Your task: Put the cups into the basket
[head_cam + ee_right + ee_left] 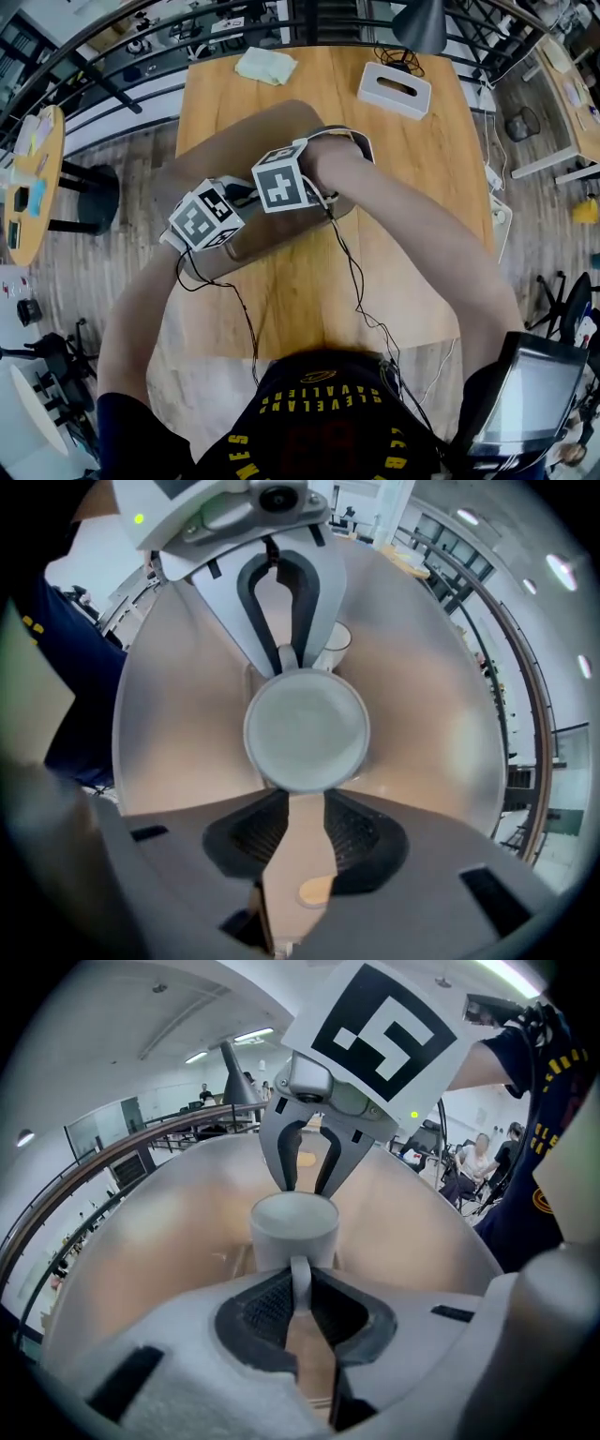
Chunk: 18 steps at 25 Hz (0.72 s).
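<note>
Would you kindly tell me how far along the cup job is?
Done: a first cup seemingly sits in the basket. In hand: the left tongs clamp the second cup by its handle inside the basket; the right tongs hang open above it. Remaining: letting go.

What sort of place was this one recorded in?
Probably an open-plan office or lab: a wooden table beside a dark railing, wood flooring, and people seated at workstations in the background.
</note>
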### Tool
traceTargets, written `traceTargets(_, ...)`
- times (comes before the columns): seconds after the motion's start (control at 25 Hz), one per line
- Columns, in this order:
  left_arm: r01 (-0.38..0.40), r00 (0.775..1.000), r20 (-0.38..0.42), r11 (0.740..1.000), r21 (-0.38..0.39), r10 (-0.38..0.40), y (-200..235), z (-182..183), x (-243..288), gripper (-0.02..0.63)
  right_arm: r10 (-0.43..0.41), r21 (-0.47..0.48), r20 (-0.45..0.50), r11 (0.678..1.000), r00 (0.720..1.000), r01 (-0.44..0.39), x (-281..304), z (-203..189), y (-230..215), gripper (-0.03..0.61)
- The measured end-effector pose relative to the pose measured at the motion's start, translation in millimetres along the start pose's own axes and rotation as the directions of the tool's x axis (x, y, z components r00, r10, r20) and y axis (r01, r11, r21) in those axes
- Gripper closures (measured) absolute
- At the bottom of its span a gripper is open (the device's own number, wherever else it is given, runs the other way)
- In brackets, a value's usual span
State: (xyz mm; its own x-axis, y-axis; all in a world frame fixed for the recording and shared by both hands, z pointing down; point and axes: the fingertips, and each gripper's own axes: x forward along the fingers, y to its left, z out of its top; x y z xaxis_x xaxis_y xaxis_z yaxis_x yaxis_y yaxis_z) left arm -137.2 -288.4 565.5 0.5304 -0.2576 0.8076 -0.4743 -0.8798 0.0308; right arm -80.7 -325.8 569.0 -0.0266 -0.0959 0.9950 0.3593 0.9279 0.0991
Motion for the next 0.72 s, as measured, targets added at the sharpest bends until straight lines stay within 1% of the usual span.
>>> traceTargets(0.12, 0.015, 1.000, -0.002, 1.000, 0.002, -0.015, -8, -2, 16, 0.568, 0.011, -0.035, -0.137, 0.999, 0.991, -0.016, 11, -12, 5, 0.454)
traceTargets(0.2, 0.042, 0.999, -0.017, 0.999, 0.016, -0.041, -17, -3, 29, 0.568, -0.005, -0.059, -0.215, 0.998, 0.977, -0.008, 13, -23, 6, 0.455)
traceTargets(0.28, 0.069, 0.997, -0.045, 0.997, 0.039, -0.067, -27, -7, 44, 0.568, -0.034, -0.070, -0.264, 0.997, 0.964, 0.016, 12, -31, 3, 0.456)
traceTargets(0.36, 0.084, 0.995, -0.058, 0.996, 0.043, -0.081, -32, -12, 55, 0.568, -0.052, -0.058, -0.265, 0.998, 0.963, 0.038, 10, -34, 0, 0.456)
traceTargets(0.48, 0.088, 0.995, -0.059, 0.996, 0.032, -0.086, -33, -15, 63, 0.568, -0.058, -0.030, -0.226, 0.998, 0.972, 0.053, 4, -33, -1, 0.459)
traceTargets(0.72, 0.088, 0.994, -0.070, 0.995, 0.041, -0.085, -32, -18, 76, 0.568, -0.077, -0.020, -0.189, 0.997, 0.979, 0.075, 0, -31, 0, 0.459)
